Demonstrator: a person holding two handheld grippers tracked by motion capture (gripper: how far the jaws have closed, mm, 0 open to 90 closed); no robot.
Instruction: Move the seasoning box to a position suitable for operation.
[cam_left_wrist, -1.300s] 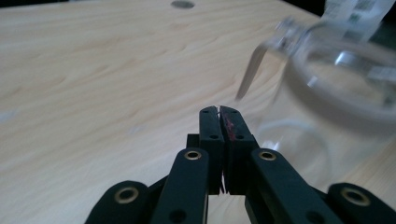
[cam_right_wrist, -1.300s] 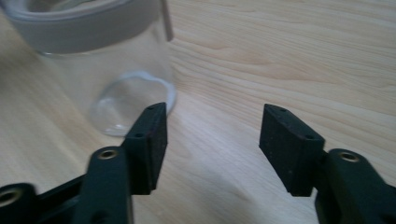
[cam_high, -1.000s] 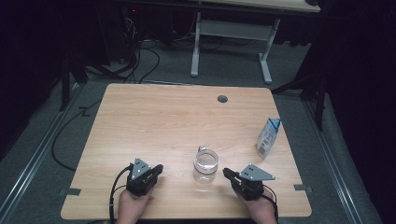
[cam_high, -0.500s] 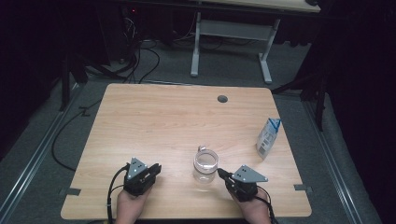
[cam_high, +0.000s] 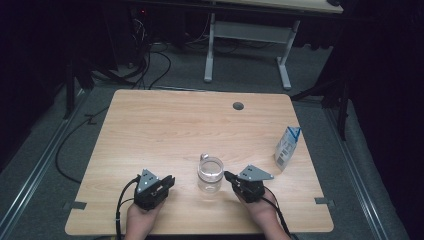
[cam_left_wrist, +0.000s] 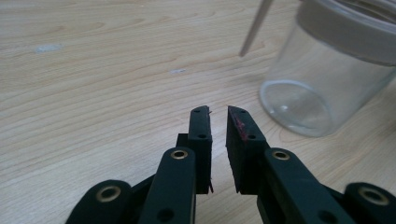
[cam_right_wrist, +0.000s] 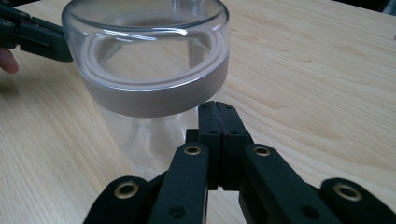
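Clear jar (cam_high: 210, 174) upright near table (cam_high: 165, 125) front edge, between both grippers, left gripper (cam_left_wrist: 218, 116) jaws slightly apart, just opened, nothing between, right gripper (cam_right_wrist: 218, 108) jaws pressed together, empty, tips just beside jar.

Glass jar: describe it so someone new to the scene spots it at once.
On the wooden table, look near the front edge, between the left gripper and the right gripper. There stands the glass jar, upright and open-topped. It is clear and round, unlike the boxy blue-and-white carton by the right edge.
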